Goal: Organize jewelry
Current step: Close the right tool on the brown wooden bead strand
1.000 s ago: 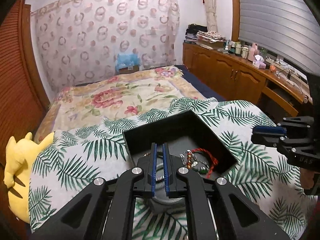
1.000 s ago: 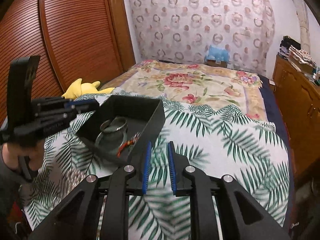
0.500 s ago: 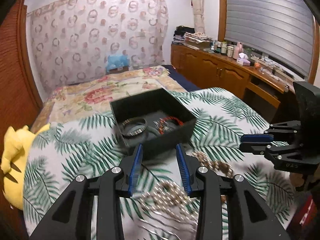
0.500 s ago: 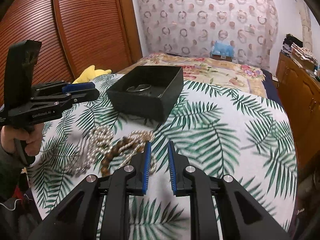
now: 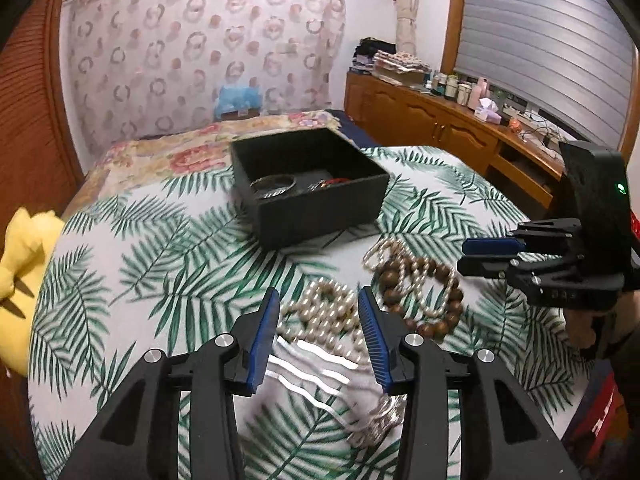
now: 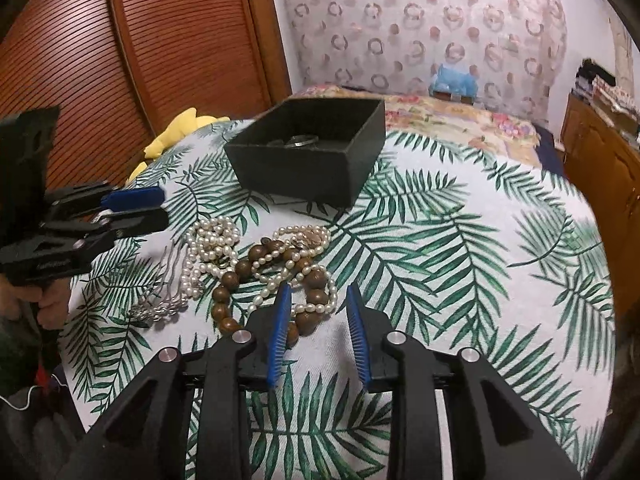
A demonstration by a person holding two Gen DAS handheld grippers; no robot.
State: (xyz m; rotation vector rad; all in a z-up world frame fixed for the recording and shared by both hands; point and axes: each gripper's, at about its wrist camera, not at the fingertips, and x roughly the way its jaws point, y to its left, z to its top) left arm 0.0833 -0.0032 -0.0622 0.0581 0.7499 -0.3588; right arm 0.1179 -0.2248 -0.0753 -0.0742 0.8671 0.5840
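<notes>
A black box (image 5: pixel 320 216) stands on the palm-leaf cloth (image 5: pixel 168 264) with a silver bangle (image 5: pixel 274 185) and a red cord bracelet (image 5: pixel 338 181) inside. Nearer lie a pearl necklace (image 5: pixel 324 312), a brown wooden bead bracelet (image 5: pixel 420 292) and a silver chain (image 5: pixel 312 364). My left gripper (image 5: pixel 318 296) hangs over the pearls; its jaws are opening and grip nothing. My right gripper (image 6: pixel 318 292) hovers over the wooden beads (image 6: pixel 240 272) and pearls (image 6: pixel 212 244), jaws opening, nothing pressed. Each gripper shows in the other's view: right gripper (image 5: pixel 492 256), left gripper (image 6: pixel 136 208).
A yellow plush toy (image 5: pixel 16 272) lies at the cloth's left edge. Behind the box (image 6: pixel 296 172) spreads a floral bedspread (image 5: pixel 168 156). A wooden cabinet (image 5: pixel 440 136) with bottles runs along the right, louvred wooden doors (image 6: pixel 140 40) along the left.
Both grippers have drawn back from the box and sunk toward the jewelry pile, which has come into view. The left jaws went from shut to open; the right jaws widened.
</notes>
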